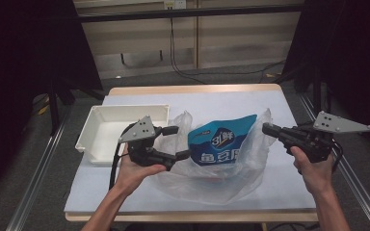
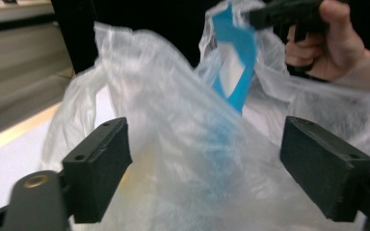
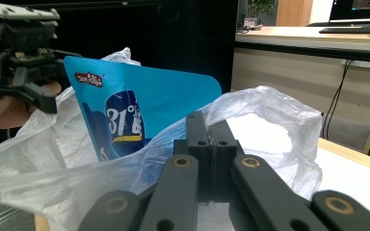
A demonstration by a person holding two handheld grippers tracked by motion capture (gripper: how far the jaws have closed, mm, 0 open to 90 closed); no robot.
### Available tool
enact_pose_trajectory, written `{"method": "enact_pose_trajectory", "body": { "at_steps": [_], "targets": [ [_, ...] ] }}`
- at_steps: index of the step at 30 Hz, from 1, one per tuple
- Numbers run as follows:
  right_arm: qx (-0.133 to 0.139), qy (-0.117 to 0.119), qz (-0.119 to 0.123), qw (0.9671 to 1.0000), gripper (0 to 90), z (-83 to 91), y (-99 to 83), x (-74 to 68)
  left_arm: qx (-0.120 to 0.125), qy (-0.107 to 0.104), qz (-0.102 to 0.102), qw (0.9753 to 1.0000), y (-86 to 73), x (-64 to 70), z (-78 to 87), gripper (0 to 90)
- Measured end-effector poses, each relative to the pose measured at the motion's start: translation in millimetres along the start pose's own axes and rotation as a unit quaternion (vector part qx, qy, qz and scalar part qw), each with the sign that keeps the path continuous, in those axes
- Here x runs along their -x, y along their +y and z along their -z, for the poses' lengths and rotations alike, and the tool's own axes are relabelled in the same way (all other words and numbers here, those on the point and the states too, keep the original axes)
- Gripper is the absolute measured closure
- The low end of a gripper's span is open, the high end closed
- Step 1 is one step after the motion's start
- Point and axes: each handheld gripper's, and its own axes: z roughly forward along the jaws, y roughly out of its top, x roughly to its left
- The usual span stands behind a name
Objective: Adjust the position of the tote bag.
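Your right hand-held gripper (image 1: 269, 129) is pinched shut on the edge of the clear plastic bag (image 1: 231, 178), at about 3 o'clock from the blue pouch (image 1: 221, 144). In the right gripper view its two jaws sit tight together with thin plastic caught between them. Your left hand-held gripper (image 1: 177, 142) is wide open at about 9 o'clock from the pouch, with the bag's other side just between its jaws but not yet squeezed.

The blue pouch stands partly inside the bag, in the middle of the surface (image 1: 270, 103), and its top pokes out. The white tray (image 1: 89, 130) sits at 9 o'clock, behind your left hand.

What could go wrong? The bag is thin and slippery. If you pull too hard with the right side, I think the plastic could slide out or tear. If the left jaws close on a loose fold (or on nothing), the mouth may flop shut. The pouch is leaning, so a tug could tip it out.

Some things are hard to see. The bottom of the pouch is blurry behind the cloudy plastic. You cannot tell how deep it sits. The left gripper view is blurred, too.
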Motion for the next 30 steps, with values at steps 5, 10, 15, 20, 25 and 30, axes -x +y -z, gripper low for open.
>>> {"method": "enact_pose_trajectory", "body": {
  "at_steps": [5, 10, 15, 20, 25, 30],
  "targets": [
    [-0.004, 0.000, 0.003, 1.0000, 90.0, -1.8, -0.4, 0.2, -0.006, -0.004, 0.000, 1.0000, -4.1, -2.3, -2.7, 33.9],
    [-0.003, -0.001, 0.003, 1.0000, 90.0, -0.5, 0.0, 0.1, 0.003, -0.012, -0.014, 0.9998, -4.0, 0.0, 7.3, 51.6],
    [0.005, 0.000, 0.000, 1.0000, 90.0, 3.9, 0.9, 1.8, 0.020, -0.003, -0.016, 0.9997, -2.9, 3.1, 27.4, 68.3],
    [0.011, -0.006, -0.002, 0.9999, 90.0, 12.9, 4.0, 0.8, 0.021, -0.004, -0.017, 0.9996, 1.7, 5.6, 44.7, 81.8],
    [0.005, -0.005, 0.000, 1.0000, 90.0, 22.8, 2.4, -1.9, 0.023, 0.007, -0.027, 0.9993, 1.1, 15.1, 63.9, 87.8],
    [-0.006, 0.000, 0.004, 1.0000, 90.0, 32.3, 0.4, -2.7, 0.030, 0.016, -0.028, 0.9990, -9.7, 22.1, 76.2, 88.5]
  ]
}}
